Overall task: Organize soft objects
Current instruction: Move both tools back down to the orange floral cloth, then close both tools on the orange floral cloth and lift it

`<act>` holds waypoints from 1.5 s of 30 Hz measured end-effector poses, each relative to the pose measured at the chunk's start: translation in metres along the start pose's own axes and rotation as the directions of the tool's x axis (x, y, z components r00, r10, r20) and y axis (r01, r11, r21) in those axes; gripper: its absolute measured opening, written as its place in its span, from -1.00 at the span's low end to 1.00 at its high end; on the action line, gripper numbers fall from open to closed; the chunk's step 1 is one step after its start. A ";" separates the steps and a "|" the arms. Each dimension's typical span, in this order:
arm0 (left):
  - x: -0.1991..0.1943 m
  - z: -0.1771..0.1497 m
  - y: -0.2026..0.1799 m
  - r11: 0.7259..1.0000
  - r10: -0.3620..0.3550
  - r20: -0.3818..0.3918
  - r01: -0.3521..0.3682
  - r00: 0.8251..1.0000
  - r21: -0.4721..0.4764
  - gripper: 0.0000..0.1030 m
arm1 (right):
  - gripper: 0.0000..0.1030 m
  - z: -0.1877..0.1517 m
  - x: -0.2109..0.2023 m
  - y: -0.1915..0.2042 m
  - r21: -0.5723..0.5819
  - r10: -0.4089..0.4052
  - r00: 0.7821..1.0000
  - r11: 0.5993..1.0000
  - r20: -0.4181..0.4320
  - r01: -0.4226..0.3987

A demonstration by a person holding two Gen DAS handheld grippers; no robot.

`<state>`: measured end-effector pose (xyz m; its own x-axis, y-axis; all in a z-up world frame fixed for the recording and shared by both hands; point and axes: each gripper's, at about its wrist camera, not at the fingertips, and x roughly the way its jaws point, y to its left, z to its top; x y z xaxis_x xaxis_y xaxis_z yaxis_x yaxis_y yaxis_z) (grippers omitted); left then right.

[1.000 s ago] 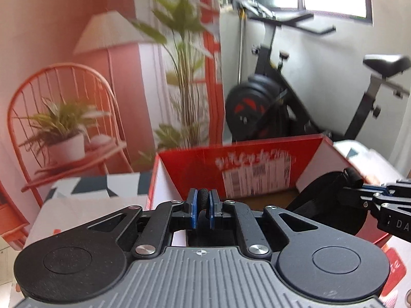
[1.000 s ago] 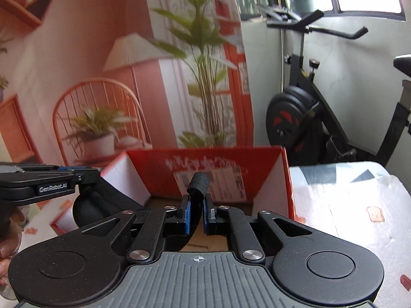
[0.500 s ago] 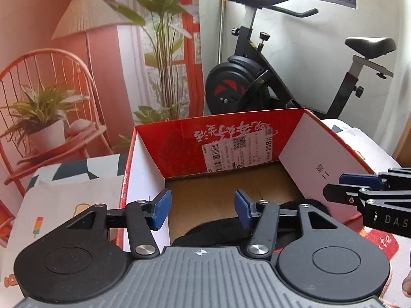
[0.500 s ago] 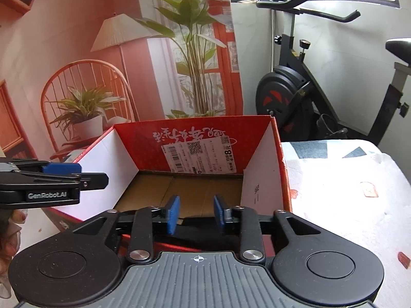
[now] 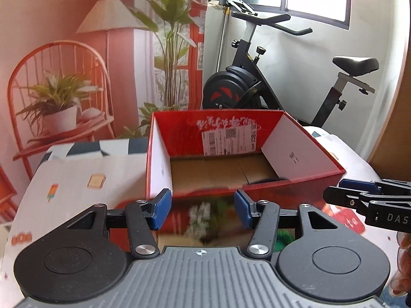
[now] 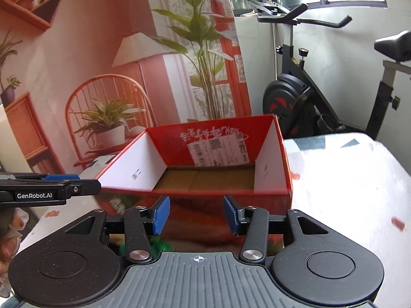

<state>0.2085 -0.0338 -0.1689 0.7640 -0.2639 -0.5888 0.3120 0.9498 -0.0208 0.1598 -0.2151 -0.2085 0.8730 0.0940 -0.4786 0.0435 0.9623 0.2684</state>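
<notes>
Soft object: a dark shape (image 5: 267, 179) lies low inside the box, against its near-right corner; only a sliver shows over the front wall in the left wrist view, too little to tell what it is. It is hidden in the right wrist view.
Box: red cardboard box (image 5: 295, 184), open at the top, white inner side walls, brown floor, a white shipping label on the inner far wall. It stands on the table, just ahead of both grippers.
Box front: the outer near wall carries blurred green and white print.
Left gripper: left gripper (image 5: 203, 211) sits before the box's near wall, blue pads apart at a middling width, nothing between them.
Right gripper: right gripper (image 6: 196, 214) sits before the same wall, jaws opening, blue pads apart, nothing between them.
Relation of grippers: side by side, each seen side-on at the edge of the other's view.
Hand: fingers (image 6: 10, 233) show at the left edge of the right wrist view, behind the left gripper.
Table: table (image 6: 346, 192) is covered by a white cloth with small coloured prints.
Backdrop: printed scene of an orange chair, a potted plant and a lamp (image 5: 113, 20).
Exercise bike: black exercise bike (image 5: 246, 84) stands behind the box, under a window.
</notes>
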 end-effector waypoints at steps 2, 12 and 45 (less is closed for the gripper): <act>-0.008 -0.011 0.002 1.000 -0.004 -0.012 0.004 1.000 -0.020 0.11 | -0.15 -0.011 -0.009 0.002 0.013 0.006 1.000 1.000 -0.007 -0.006; -0.029 -0.071 0.001 0.995 -0.043 -0.072 0.036 0.996 -0.098 0.10 | -0.15 -0.073 -0.030 0.017 0.017 -0.020 0.995 1.000 -0.103 0.021; 0.013 -0.115 0.002 0.962 -0.130 -0.151 0.088 0.980 -0.259 0.17 | 0.06 -0.110 -0.025 0.032 -0.145 -0.085 0.988 0.987 -0.126 0.066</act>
<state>0.1542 -0.0158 -0.2693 0.6224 -0.3571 -0.6965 0.2208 0.9338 -0.2815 0.0860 -0.1583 -0.2794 0.7978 0.0439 -0.6014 0.0303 0.9932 0.1126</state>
